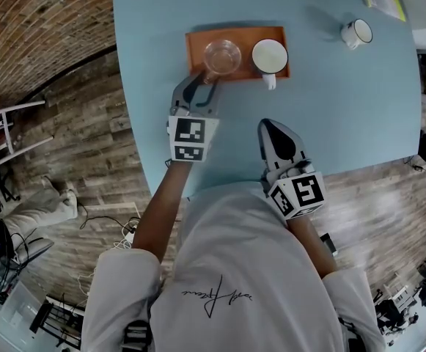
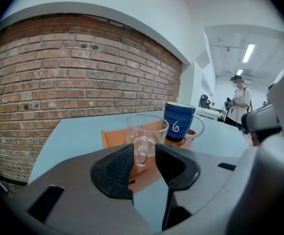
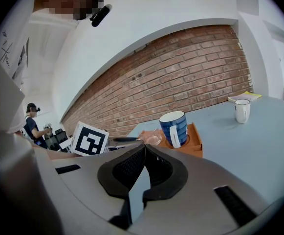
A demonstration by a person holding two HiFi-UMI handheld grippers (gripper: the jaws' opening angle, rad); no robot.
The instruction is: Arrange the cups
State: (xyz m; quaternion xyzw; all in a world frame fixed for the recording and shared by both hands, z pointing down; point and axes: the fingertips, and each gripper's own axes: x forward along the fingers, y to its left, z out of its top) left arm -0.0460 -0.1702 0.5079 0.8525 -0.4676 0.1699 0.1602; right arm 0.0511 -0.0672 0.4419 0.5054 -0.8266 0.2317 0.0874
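Left gripper (image 2: 144, 152) jaws apart, glass cup (image 2: 145, 127) handle just ahead between tips. Likely light, slick, fragile, so pinch handle gently. Right gripper (image 3: 144, 153) closed, empty.

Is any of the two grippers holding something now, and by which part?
Nothing is held. The left gripper has its jaws apart at the handle of the glass cup, not pressing it. The right gripper is shut and empty.

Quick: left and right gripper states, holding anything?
Left gripper: open, jaws apart at the handle of the glass cup, not clamped on it.
Right gripper: shut, holding nothing.
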